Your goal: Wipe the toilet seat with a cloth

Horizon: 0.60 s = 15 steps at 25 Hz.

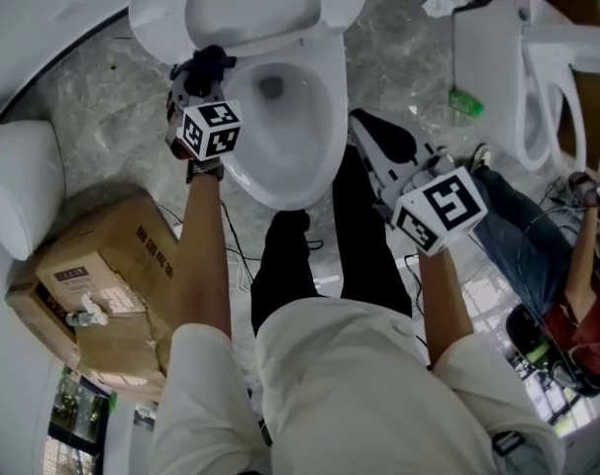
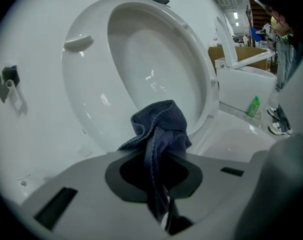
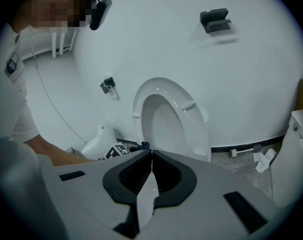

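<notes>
I have left gripper [image 1: 211, 62] clamped on dark blue cloth [image 2: 159, 129], bunched close before raised toilet seat [image 2: 86, 104], by its lower edge. Right gripper [image 3: 151, 156] closed, empty, held off right of bowl [image 1: 330, 87]. I judge wiping under way at most; cannot tell which parts done, so I count whole ring as left. Room: wall tight behind seat, cardboard box [image 1: 102, 265] near my left arm, my legs close at bowl front, freer floor to right
</notes>
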Each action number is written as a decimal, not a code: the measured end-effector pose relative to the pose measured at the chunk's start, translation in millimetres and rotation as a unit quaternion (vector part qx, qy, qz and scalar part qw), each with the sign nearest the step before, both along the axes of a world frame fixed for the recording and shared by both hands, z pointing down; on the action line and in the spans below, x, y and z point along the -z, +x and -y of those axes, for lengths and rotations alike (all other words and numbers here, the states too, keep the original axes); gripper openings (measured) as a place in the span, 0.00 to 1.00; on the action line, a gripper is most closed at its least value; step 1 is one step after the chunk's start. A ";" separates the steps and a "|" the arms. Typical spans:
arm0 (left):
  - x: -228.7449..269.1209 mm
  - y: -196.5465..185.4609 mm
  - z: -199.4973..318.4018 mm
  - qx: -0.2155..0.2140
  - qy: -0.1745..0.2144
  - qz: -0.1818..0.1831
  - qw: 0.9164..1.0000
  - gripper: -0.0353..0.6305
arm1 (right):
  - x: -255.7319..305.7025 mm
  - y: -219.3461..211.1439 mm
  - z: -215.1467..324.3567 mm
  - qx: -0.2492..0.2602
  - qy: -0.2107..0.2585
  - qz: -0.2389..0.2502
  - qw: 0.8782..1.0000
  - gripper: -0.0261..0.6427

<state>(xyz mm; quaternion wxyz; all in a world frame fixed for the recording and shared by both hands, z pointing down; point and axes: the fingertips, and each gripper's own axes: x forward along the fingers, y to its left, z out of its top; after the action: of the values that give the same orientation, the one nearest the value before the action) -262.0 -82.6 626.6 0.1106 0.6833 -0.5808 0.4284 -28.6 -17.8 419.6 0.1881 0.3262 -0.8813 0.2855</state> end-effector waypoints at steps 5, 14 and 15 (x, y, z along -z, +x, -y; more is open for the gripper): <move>12.4 -11.6 0.6 0.016 -0.002 -0.014 1.000 0.12 | 17.9 -3.7 17.7 0.018 0.015 -0.010 1.000 0.08; 27.3 -19.2 1.9 0.060 -0.010 -0.021 0.998 0.12 | 44.8 6.0 39.8 0.036 0.026 -0.016 0.999 0.08; 27.9 -19.8 2.5 0.064 -0.013 -0.023 0.998 0.12 | 46.6 6.5 42.0 0.038 0.025 -0.015 0.999 0.08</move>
<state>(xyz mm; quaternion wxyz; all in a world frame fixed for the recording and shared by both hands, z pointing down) -281.9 -85.1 598.6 0.1599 0.6530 -0.6147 0.4126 -22.1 -59.8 373.0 0.2040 0.3013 -0.8971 0.2506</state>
